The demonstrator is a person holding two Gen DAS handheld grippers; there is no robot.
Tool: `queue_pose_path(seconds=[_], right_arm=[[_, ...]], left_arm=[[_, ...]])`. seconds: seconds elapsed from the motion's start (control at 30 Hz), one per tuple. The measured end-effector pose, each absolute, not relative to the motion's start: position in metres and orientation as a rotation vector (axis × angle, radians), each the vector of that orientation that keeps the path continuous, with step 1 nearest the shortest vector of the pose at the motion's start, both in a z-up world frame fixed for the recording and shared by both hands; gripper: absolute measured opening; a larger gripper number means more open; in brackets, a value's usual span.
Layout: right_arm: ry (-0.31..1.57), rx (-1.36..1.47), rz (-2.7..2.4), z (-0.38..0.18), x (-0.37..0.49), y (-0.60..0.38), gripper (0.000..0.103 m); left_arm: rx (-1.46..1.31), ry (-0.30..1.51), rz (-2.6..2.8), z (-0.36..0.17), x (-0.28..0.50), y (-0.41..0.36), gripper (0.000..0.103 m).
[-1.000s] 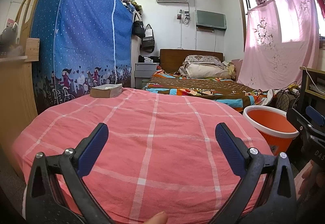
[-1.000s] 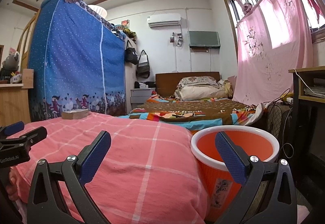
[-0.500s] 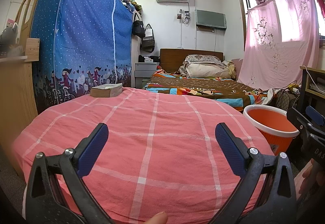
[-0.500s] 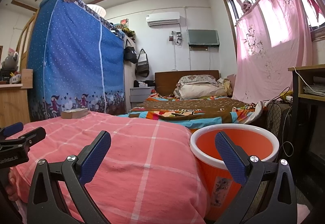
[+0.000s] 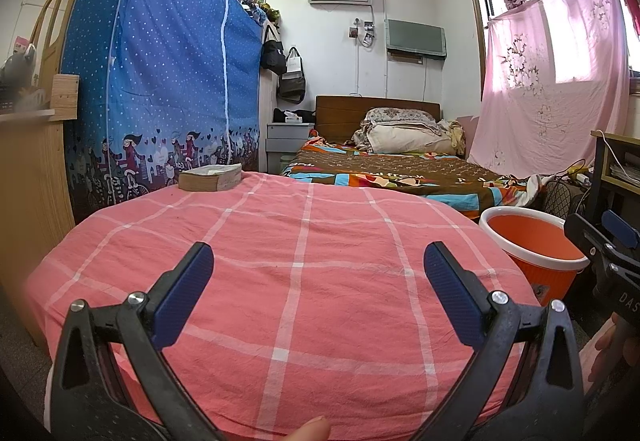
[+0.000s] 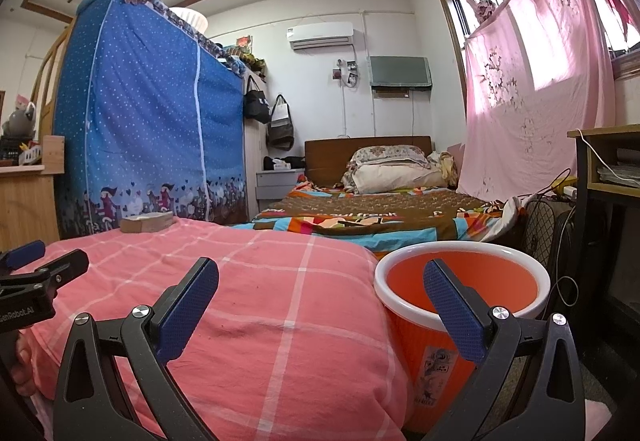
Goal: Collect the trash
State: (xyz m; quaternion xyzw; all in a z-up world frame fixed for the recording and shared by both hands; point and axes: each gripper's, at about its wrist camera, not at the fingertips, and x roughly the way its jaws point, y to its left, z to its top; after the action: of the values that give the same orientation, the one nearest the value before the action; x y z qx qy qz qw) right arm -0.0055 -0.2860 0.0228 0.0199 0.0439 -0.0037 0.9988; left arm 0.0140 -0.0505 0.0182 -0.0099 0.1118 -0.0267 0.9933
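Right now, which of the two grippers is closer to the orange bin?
The right gripper: its right finger overlaps the orange bin. The left gripper hangs over the pink checked cloth.

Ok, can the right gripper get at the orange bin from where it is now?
Probably yes. The right gripper is open and empty, the orange bin stands just ahead beside the pink checked bed, and nothing sits between them.

Pink cover (image 5: 288, 281) checked in white; orange bucket (image 6: 460, 281), white-rimmed; blue wardrobe (image 5: 160, 81) dotted white, cartoon border; pink floral curtain (image 5: 552, 81) at 2 o'clock; blue-padded black grippers.
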Motion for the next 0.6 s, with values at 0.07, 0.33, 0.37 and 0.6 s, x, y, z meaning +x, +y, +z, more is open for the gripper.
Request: queue_pose_path(seconds=[0.07,0.33,0.37,0.6], right_arm=[[0.087,0.040,-0.008,0.0229,-0.0056,-0.2861,0.103],[0.090,0.039,-0.007,0.0216,-0.0054,-0.2869,0.103],[0.090,0.038,-0.007,0.0214,-0.0059,-0.2868,0.103],[0.093,0.039,-0.008,0.0197,-0.0053,-0.2872,0.103]], left_arm=[[-0.019,0.225,-0.054,0.0184,0.0144,-0.0504,0.103],[-0.019,0.224,-0.054,0.0186,0.0144,-0.0504,0.103],[-0.019,0.224,-0.054,0.0186,0.0144,-0.0504,0.103],[-0.020,0.223,-0.053,0.0183,0.0140,-0.0499,0.103]])
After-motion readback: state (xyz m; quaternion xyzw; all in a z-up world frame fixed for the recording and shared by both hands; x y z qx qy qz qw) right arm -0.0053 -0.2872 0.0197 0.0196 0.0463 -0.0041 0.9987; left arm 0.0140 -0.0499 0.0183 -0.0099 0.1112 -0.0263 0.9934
